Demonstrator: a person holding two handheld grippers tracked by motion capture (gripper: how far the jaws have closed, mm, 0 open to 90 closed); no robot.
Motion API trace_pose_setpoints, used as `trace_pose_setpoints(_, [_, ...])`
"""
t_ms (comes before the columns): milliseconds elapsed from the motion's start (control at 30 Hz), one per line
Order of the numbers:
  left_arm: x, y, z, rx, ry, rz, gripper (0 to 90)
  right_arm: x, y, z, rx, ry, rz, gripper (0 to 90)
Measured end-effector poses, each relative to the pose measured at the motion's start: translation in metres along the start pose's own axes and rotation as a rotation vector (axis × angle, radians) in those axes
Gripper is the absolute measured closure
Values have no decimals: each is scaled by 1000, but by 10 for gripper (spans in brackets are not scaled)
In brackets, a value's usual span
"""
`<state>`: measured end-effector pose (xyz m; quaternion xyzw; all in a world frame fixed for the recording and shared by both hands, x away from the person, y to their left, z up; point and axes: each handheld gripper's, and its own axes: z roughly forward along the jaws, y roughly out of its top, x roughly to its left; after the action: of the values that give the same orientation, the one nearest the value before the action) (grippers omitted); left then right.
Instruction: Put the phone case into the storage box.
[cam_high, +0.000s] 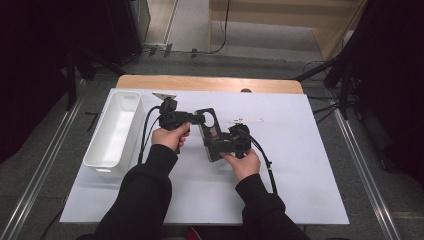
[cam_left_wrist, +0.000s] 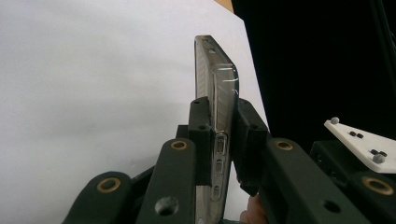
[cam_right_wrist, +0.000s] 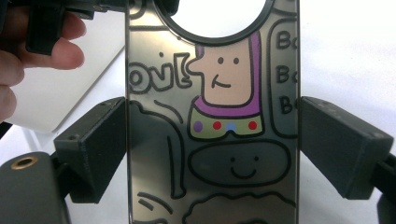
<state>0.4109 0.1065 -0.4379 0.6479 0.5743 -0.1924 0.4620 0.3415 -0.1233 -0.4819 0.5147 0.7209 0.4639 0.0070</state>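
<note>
A dark see-through phone case (cam_high: 210, 131) with cartoon drawings and a round cut-out is held above the white mat between both grippers. My left gripper (cam_high: 200, 119) comes in from the left and is shut on the case's upper end. In the left gripper view its jaws (cam_left_wrist: 223, 108) pinch the thin case (cam_left_wrist: 217, 79) edge-on. My right gripper (cam_high: 213, 148) holds the lower end. In the right gripper view the case (cam_right_wrist: 219, 116) faces the camera, and the gripper (cam_right_wrist: 212, 140) stands wide with a pad against each long edge.
A white rectangular bin (cam_high: 117, 125) stands along the mat's left side, also seen as the bin (cam_right_wrist: 60, 93) behind the left hand (cam_right_wrist: 28, 60). A thin white stick (cam_high: 245, 120) lies on the mat (cam_high: 300, 165) behind the grippers. The wooden table edge (cam_high: 210, 83) runs along the back.
</note>
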Motion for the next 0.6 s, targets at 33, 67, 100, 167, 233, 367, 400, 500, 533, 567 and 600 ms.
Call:
trace_pose_setpoints(33, [0, 0, 0, 1, 1, 2, 795, 0, 0, 0, 1, 0, -1, 105])
trace_pose_setpoints(67, [0, 0, 0, 1, 0, 2, 795, 0, 0, 0, -1, -4, -3, 104])
trace_pose_setpoints(100, [-1, 0, 0, 0, 0, 3, 795, 1, 0, -1, -3, -8, -5, 104])
trace_pose_setpoints(167, [-1, 0, 0, -1, 3, 9, 795, 1, 0, -1, -6, -12, -13, 104])
trace_pose_setpoints(233, [-3, 0, 0, -1, 10, 18, 798, 4, 0, -2, -9, -26, -30, 106])
trace_pose_setpoints(367, [-3, 1, 0, 2, 6, 20, 798, 9, 1, -1, -1, -54, -56, 106])
trace_pose_setpoints(400, [-4, 1, -1, -1, 10, 23, 798, 10, 2, -1, 3, -57, -58, 106])
trace_pose_setpoints(500, [-4, 1, -2, -1, 9, 24, 798, 11, 2, -1, 4, -47, -57, 106])
trace_pose_setpoints(533, [-5, 1, -2, -1, 12, 31, 798, 12, 2, -2, 4, -43, -57, 106])
trace_pose_setpoints(567, [-5, 2, -3, 0, 15, 36, 797, 12, 2, -3, 4, -39, -57, 106])
trace_pose_setpoints(600, [-5, 2, -3, 0, 17, 43, 798, 12, 2, -4, 3, -35, -58, 106])
